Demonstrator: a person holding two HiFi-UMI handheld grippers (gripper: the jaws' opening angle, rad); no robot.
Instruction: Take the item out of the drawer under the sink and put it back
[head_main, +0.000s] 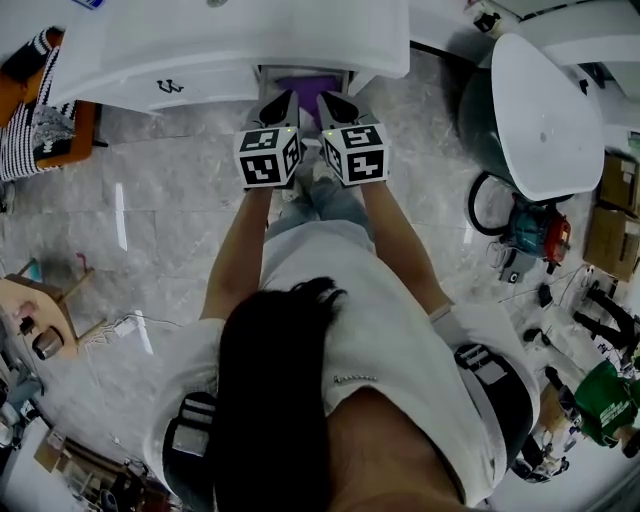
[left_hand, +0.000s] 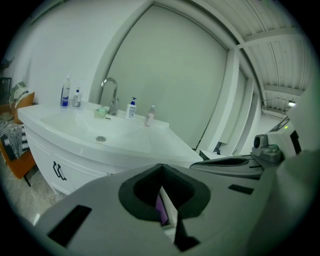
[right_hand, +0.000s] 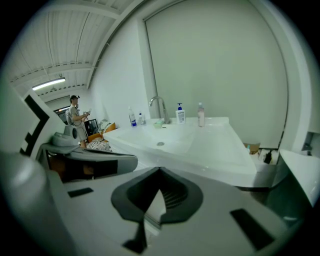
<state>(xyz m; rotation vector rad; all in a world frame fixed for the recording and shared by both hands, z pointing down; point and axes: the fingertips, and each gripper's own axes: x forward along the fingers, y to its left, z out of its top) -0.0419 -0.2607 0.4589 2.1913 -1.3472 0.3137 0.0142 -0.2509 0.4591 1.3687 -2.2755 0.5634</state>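
The drawer under the white sink vanity stands pulled out a little. A purple item lies inside it. My left gripper and right gripper are side by side just in front of the drawer's opening, both pointing at it. In the left gripper view the jaws of the left gripper meet at the tips, and the purple item and a white drawer edge show through the gap behind them. The right gripper is shut too, with nothing seen between its jaws.
A faucet and several bottles stand on the sink counter. A white oval fixture is to the right, with tools on the floor by it. An orange chair with a striped cloth is at the left. A person stands far off.
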